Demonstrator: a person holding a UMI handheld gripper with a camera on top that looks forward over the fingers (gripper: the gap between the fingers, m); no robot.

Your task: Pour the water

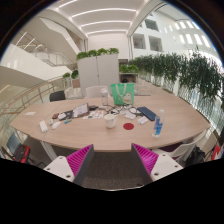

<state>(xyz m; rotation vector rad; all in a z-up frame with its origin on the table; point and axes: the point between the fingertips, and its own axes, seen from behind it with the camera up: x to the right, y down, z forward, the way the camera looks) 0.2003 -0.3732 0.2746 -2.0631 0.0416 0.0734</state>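
Observation:
My gripper (113,162) is open, its two magenta pads (80,159) wide apart with nothing between them, held well back from a long oval wooden table (170,127). On the table beyond the fingers stand a white cup (110,120) near the front edge and a green bottle or jug (118,95) farther back with a second green container (130,92) beside it. A red round coaster-like thing (128,127) lies right of the cup.
Papers, a dark device (66,113) and a blue object (157,127) are scattered on the table. Chairs (96,91) stand around it. Tall green plants (185,72) line the right side; a white planter wall (98,68) stands behind. Dark carpet lies under the fingers.

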